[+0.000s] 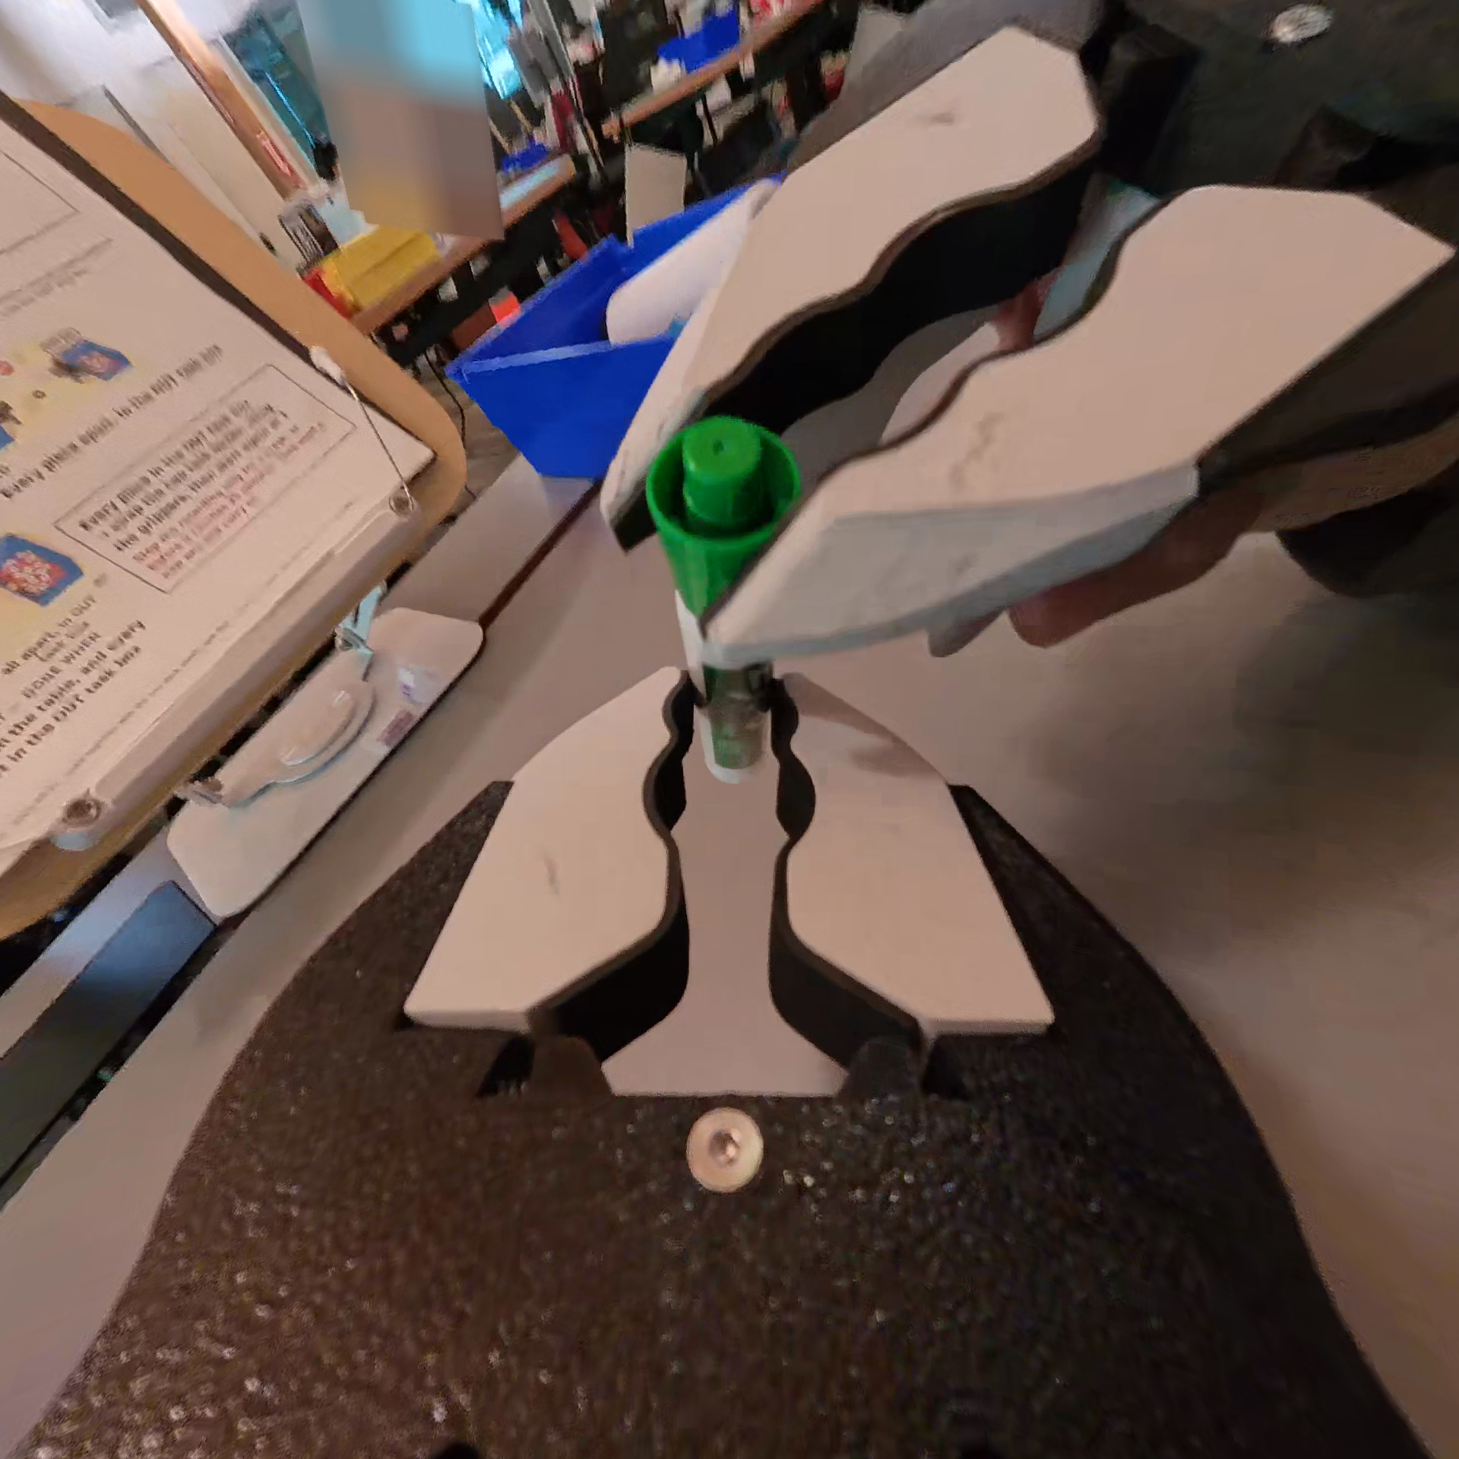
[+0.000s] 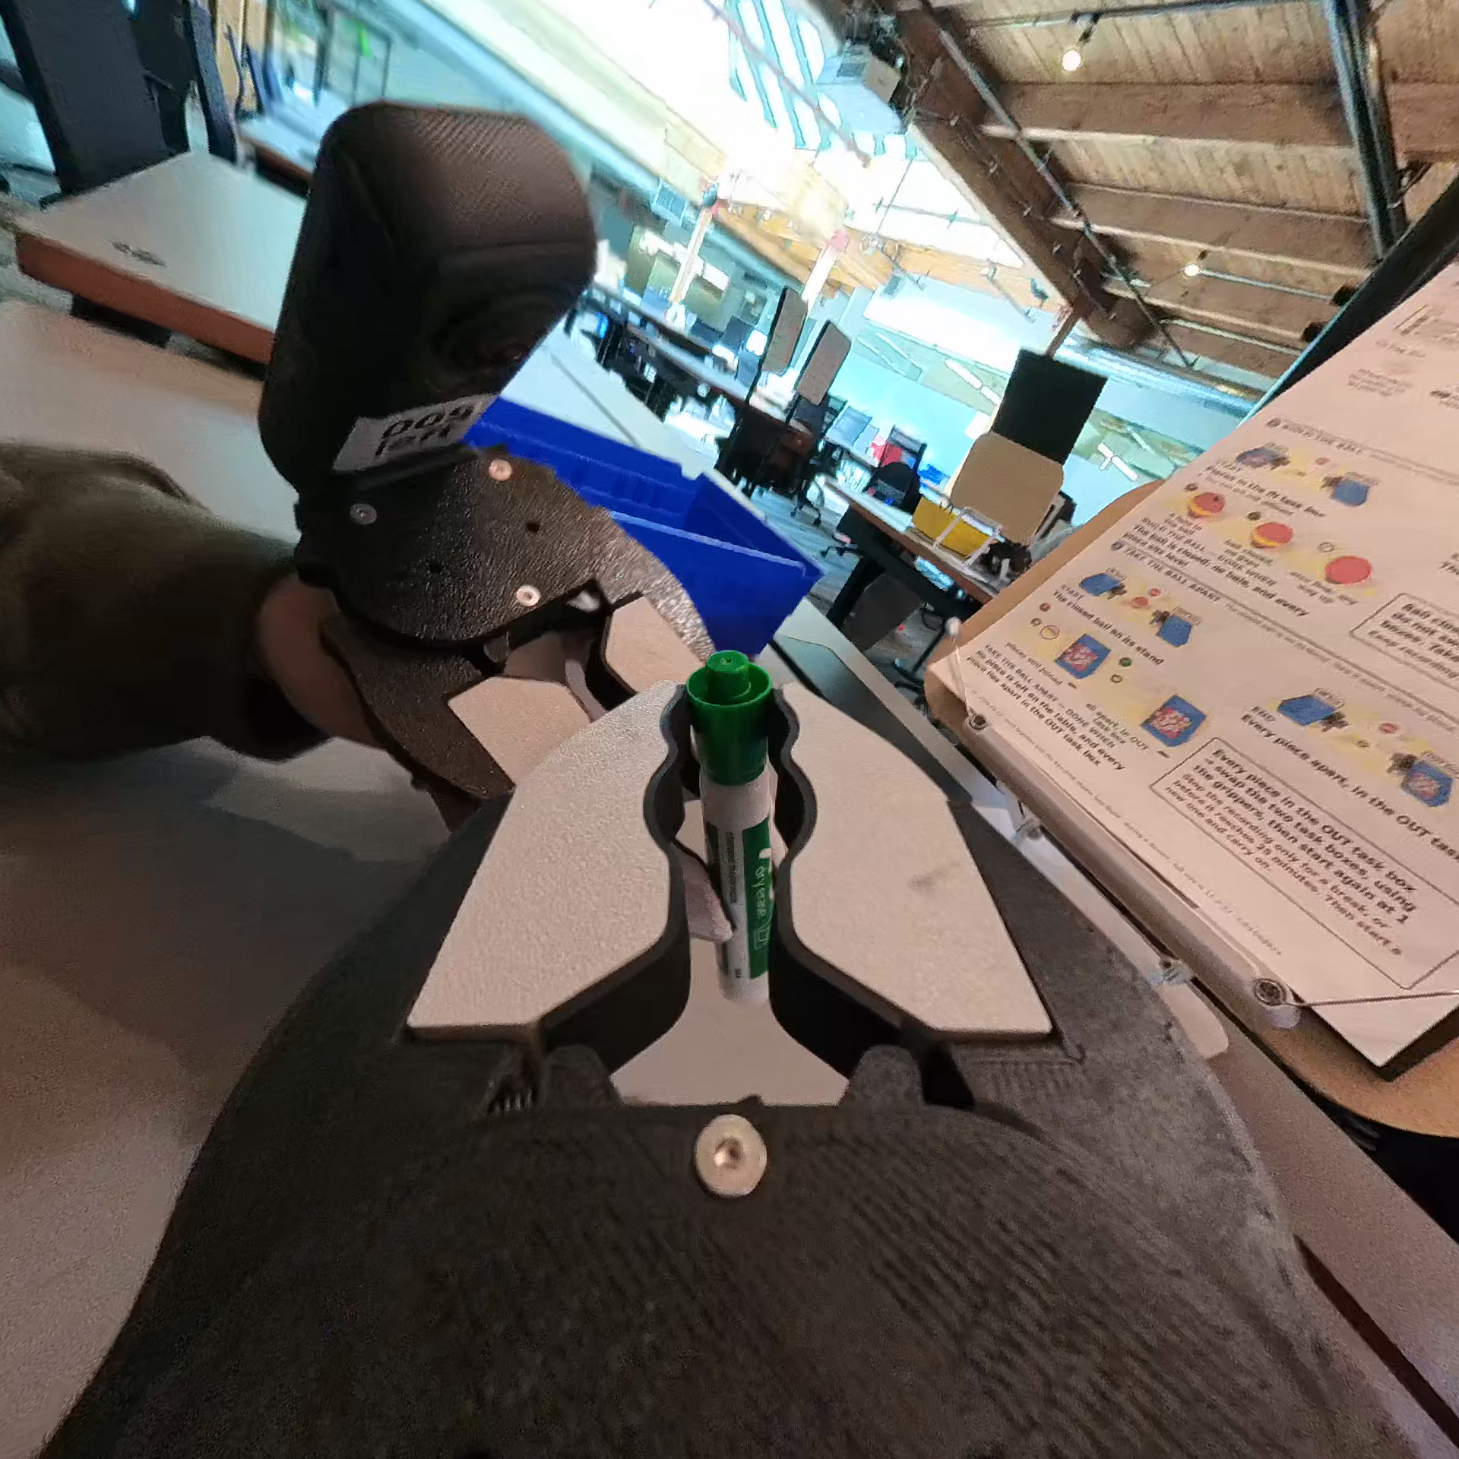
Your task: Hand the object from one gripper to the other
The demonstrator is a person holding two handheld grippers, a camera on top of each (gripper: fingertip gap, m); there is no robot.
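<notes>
Green-capped and upright, the marker [image 2: 733, 821] stood clenched by both grippers, the right gripper [image 2: 730, 738] pinching its cap at twelve o'clock, the left gripper [image 1: 730, 695] nipping its lower barrel, probably so neither let go before the other held firm.

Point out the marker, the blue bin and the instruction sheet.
marker [image 2: 730, 742]: right wrist view, green cap.
blue bin [image 1: 568, 395]: left wrist view, front wall.
instruction sheet [image 2: 1263, 710]: right wrist view, printed face.
</notes>
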